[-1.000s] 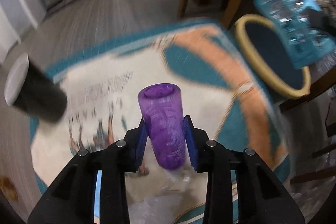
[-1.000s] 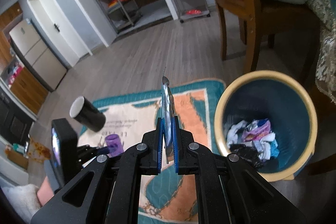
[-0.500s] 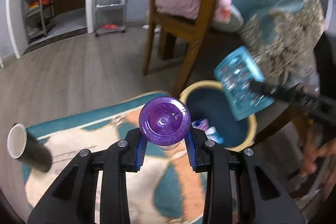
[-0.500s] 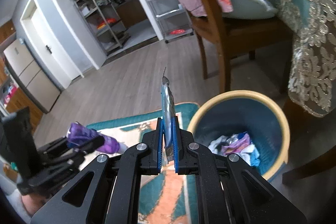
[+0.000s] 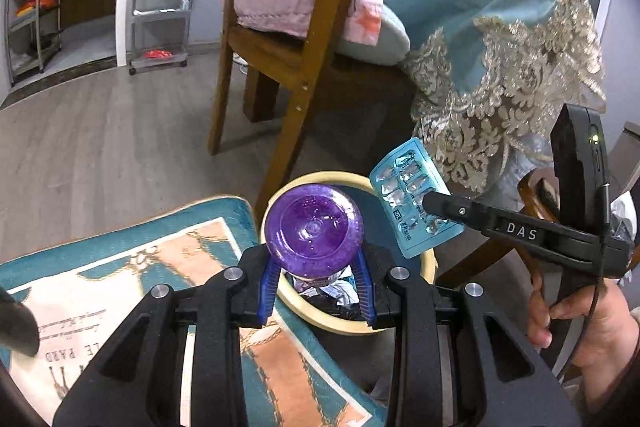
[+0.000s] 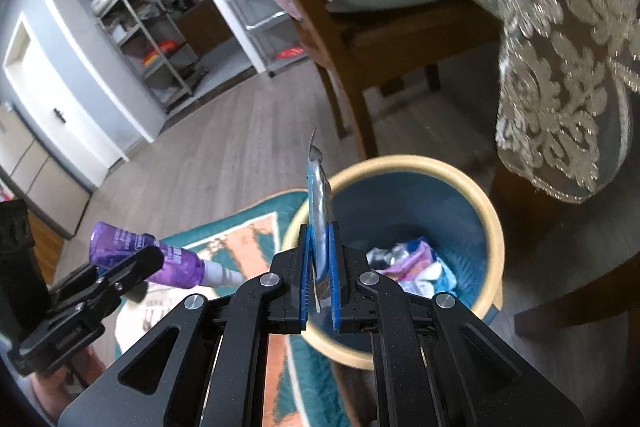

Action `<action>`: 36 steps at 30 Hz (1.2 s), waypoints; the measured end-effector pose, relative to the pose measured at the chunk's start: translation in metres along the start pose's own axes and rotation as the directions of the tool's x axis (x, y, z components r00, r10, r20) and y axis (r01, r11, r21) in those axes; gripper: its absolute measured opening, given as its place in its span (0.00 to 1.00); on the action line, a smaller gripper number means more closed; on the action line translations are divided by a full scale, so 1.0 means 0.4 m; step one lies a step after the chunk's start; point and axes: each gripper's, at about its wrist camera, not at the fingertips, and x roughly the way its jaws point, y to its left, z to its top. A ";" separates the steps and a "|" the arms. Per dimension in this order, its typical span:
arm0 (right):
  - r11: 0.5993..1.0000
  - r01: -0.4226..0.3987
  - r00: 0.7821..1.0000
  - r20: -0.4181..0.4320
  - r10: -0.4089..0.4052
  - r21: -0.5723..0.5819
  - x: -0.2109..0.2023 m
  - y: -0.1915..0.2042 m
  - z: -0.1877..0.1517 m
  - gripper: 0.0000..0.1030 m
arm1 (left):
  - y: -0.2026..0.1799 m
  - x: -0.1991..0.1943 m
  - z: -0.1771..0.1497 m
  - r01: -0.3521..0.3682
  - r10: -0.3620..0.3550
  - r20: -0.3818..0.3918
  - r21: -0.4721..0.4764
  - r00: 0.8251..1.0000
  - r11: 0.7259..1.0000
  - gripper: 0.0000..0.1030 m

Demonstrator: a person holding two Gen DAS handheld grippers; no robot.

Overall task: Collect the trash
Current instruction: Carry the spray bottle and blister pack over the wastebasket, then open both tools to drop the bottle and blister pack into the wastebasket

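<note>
Both tongs have swung from the rug toward the bin (image 5: 428, 263), bringing the purple bottle (image 5: 314, 231) above its rim.

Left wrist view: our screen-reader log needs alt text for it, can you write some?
The left claw grips a purple glitter bottle over a yellow-rimmed trash bin holding crumpled waste. At right, the right claw holds a blue blister pack above the bin, beside a patterned rug and wooden chair.

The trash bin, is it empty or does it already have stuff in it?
Partly filled. The right wrist view shows crumpled wrappers and paper at the bottom of the trash bin, well below its yellow rim, with bare blue wall above them.
</note>
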 end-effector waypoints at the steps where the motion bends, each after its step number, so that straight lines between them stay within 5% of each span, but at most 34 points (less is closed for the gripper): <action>1: 1.000 0.007 1.000 -0.007 -0.007 0.003 0.007 -0.008 -0.001 0.09 | -0.001 0.017 -0.002 0.000 0.000 -0.011 0.001 1.000 1.000 0.31; 16: 0.991 0.116 0.979 -0.175 -0.105 0.059 0.118 -0.115 -0.065 0.10 | -0.048 0.236 -0.079 -0.006 0.019 -0.197 0.067 0.980 0.998 0.33; 17: 0.991 0.122 0.978 -0.176 -0.110 0.055 0.118 -0.114 -0.066 0.13 | -0.051 0.236 -0.080 -0.002 0.016 -0.195 0.070 0.981 0.998 0.35; 19: 0.989 0.130 0.979 -0.169 -0.118 0.064 0.113 -0.116 -0.064 0.22 | -0.051 0.227 -0.078 -0.007 0.020 -0.186 0.068 0.982 0.998 0.60; 21: 0.989 0.126 0.982 -0.154 -0.113 0.081 0.111 -0.123 -0.052 0.40 | -0.045 0.213 -0.073 -0.014 0.022 -0.161 0.047 0.987 0.999 0.73; 22: 0.988 0.126 0.983 -0.143 -0.113 0.087 0.107 -0.125 -0.046 0.46 | -0.042 0.209 -0.070 -0.017 0.023 -0.157 0.040 0.987 0.999 0.77; 24: 0.988 0.126 0.987 -0.114 -0.115 0.093 0.093 -0.121 -0.037 0.74 | -0.033 0.201 -0.065 -0.040 0.044 -0.155 0.032 0.987 0.999 0.87; 26: 0.988 0.117 0.990 -0.084 -0.109 0.099 0.085 -0.115 -0.028 0.85 | -0.022 0.190 -0.062 -0.059 0.062 -0.150 0.024 0.987 0.998 0.89; 36: 0.994 0.088 0.996 -0.027 -0.087 0.063 0.061 -0.035 -0.006 0.91 | 0.050 0.070 -0.059 -0.162 0.165 -0.133 0.033 0.977 0.986 0.94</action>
